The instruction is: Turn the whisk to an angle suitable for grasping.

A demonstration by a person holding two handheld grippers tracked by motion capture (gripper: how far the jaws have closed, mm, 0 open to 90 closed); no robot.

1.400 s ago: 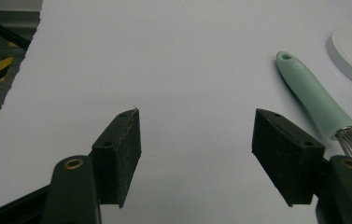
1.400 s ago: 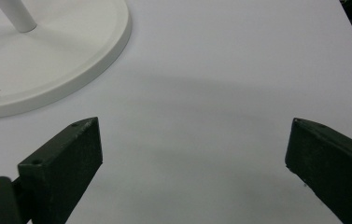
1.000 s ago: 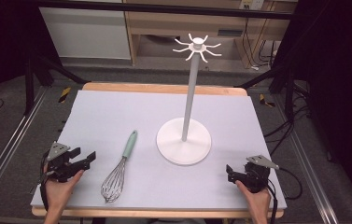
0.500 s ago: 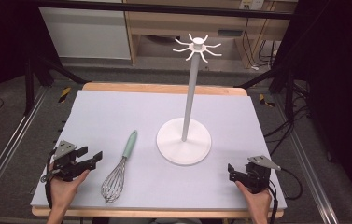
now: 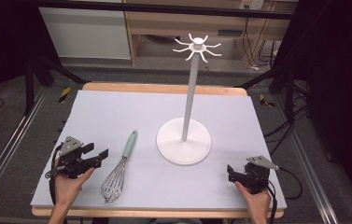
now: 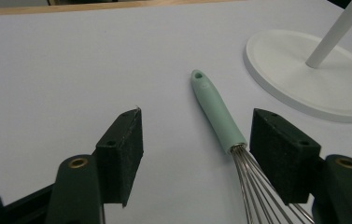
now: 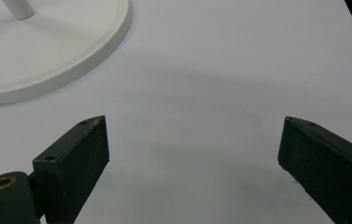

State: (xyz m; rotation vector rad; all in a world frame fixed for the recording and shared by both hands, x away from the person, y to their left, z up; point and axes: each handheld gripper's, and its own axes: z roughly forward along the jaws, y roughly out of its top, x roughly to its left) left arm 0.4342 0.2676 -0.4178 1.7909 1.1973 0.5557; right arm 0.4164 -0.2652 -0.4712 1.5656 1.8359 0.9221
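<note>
A whisk [image 5: 119,170] lies flat on the pale counter [image 5: 117,112], at its near left part, just left of the white stand's round base [image 5: 183,140] and apart from it. Its mint-green handle [image 6: 215,110] points away from you, toward the far edge and slightly right; its wire balloon [image 5: 112,185] sits at the near end, toward your side. The long axis runs near to far, tilted a little to the right at the top.

Your left tongs [image 5: 95,157] are the nearer pair by a clear margin, hovering just left of the whisk with the tips aimed at it. In the left gripper view the jaws stand released and wide, and the whisk's neck, where handle meets wires, sits between them but close against the right-hand jaw, not centred. Any closing move likely turns on that offset: you would want to shift across so the handle sits midway, with the jaws crossing its long axis.

The whisk looks slim: a smooth tapered handle with a hanging hole at its tip, and thin silver wires that would probably flex if pinched.

Your right tongs [image 5: 233,171] rest near the counter's near right corner, well apart from the whisk, beyond the stand. They too are released, jaws spread over bare counter.

The stand's tall pole [image 5: 190,98] carries a crown of curved hooks [image 5: 197,47].
</note>
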